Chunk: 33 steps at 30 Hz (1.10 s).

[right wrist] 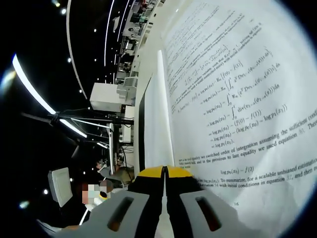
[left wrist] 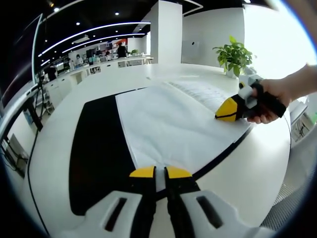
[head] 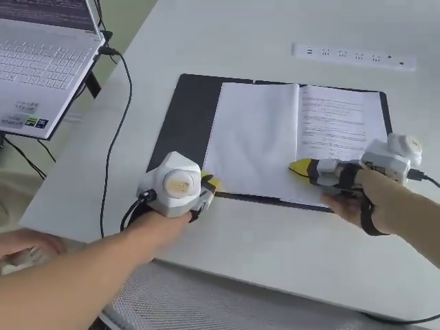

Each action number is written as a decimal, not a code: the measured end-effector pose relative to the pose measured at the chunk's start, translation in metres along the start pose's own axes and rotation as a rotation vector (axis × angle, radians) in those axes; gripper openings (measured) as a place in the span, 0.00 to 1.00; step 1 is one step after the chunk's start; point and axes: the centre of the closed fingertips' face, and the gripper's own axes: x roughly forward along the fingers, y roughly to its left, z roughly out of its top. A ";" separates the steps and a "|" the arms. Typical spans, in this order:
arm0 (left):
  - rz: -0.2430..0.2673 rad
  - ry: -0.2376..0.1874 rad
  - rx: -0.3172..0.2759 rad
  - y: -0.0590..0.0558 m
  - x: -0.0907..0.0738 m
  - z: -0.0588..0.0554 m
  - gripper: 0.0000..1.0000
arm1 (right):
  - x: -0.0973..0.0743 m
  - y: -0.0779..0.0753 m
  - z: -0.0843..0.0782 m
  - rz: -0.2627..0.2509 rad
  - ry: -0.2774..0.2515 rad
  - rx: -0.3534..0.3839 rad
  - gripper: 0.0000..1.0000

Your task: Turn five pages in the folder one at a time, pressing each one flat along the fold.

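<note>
- Laptop (head: pixel 41 62), far left corner of the tabletop (head: pixel 261 240): chopped off by the head view's top and left edges.
- Left tool (head: pixel 208 184): tips mostly tucked behind its own white body. Whether they nip the blank page (head: pixel 254 137), can't tell.
- Printed page (head: pixel 340 120): text too small to read from the head view.
- Folder (head: pixel 182 117): near right corner buried under the right tool (head: pixel 297 167) and hand (head: pixel 385 203).

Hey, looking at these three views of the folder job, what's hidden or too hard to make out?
Printed page, head view: text too small to read.
Laptop, head view: cut off by the top and left edges.
Left gripper, head view: jaws mostly hidden behind its own white body.
Folder, head view: lower right corner covered by the hand holding the right gripper.
</note>
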 end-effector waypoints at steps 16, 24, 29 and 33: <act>-0.006 0.016 0.035 -0.001 0.000 0.001 0.05 | -0.027 -0.009 -0.068 -0.023 0.059 0.010 0.00; -0.016 0.027 0.043 -0.001 -0.001 0.001 0.05 | -0.052 0.025 -0.080 0.069 -0.015 0.002 0.00; -0.024 0.056 0.062 -0.003 0.000 0.002 0.06 | -0.082 0.051 -0.063 0.088 -0.143 -0.045 0.00; -0.030 0.085 0.072 -0.005 -0.003 0.001 0.11 | -0.105 0.065 -0.053 0.092 -0.228 -0.074 0.02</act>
